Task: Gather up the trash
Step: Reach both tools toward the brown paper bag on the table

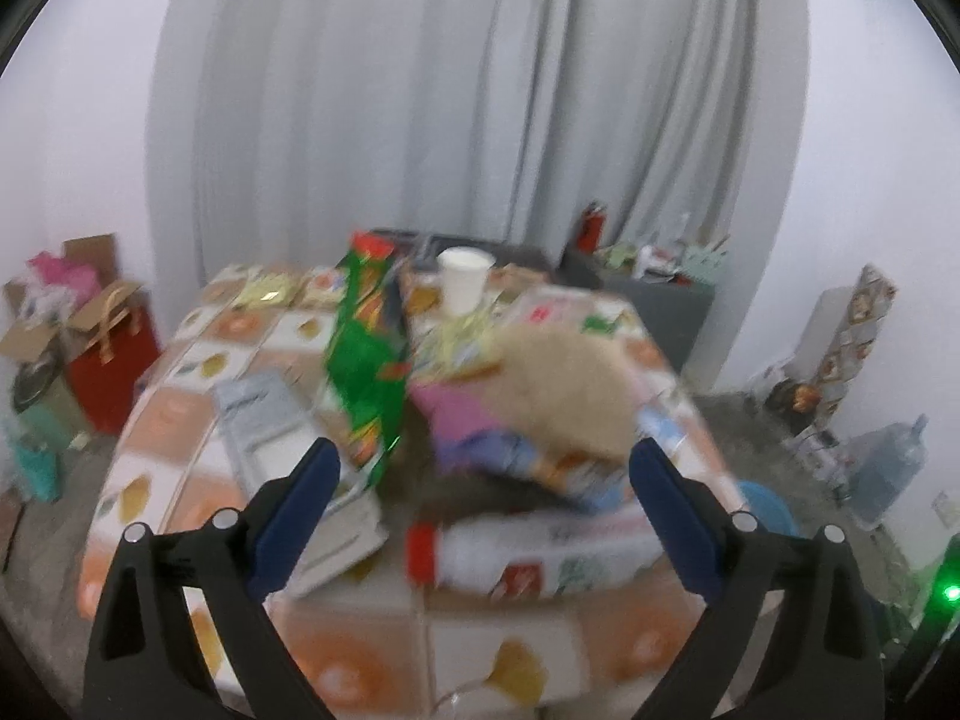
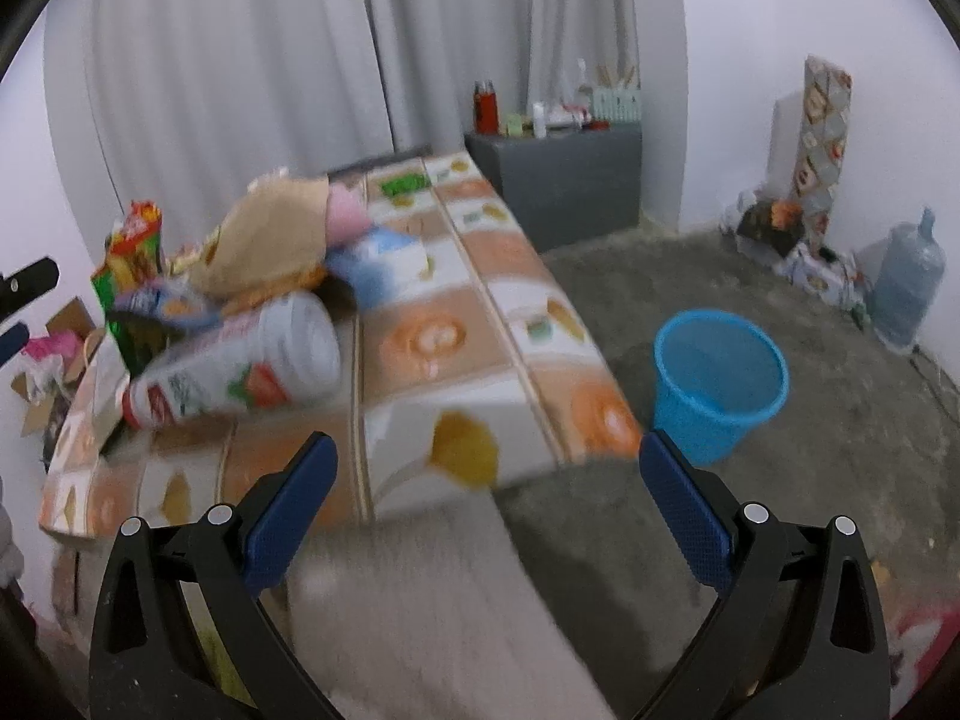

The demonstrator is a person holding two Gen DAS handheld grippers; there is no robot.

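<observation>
Left tool [image 1: 483,474] spread wide, pinching nothing, hovering over the worktop [image 1: 372,648] with its patterned cloth of orange and white squares. Right tool [image 2: 487,468] likewise spread wide and empty, held over the worktop's near corner [image 2: 462,450].

In the left view, both views blurred: white bottle [image 1: 528,552] with a red cap lying on its side at 6 o'clock of the pile, between the fingers in line of sight. Green bag [image 1: 366,360] standing up at 11 o'clock of the bottle. White cup [image 1: 463,279] upright at 12 o'clock, toward the far edge. Tan paper [image 1: 570,384] at 1 o'clock, on top of pink and blue wrappers [image 1: 474,426]. Grey packet [image 1: 264,414] flat at 10 o'clock.

In the right view: bottle [image 2: 240,366] lying at 10 o'clock of the tool, with the tan paper [image 2: 270,240] and green bag [image 2: 129,276] beyond it. Blue basket [image 2: 717,381] upright on the grey floor at 2 o'clock, just beside the worktop's right edge, well apart from the trash pile. Grey cabinet [image 2: 564,180] at 12 o'clock against the curtain [image 2: 300,60], small bottles on top. Water jug [image 2: 906,282] at 3 o'clock by the wall. Red bag [image 1: 111,366] on the floor at 9 o'clock in the left view.
</observation>
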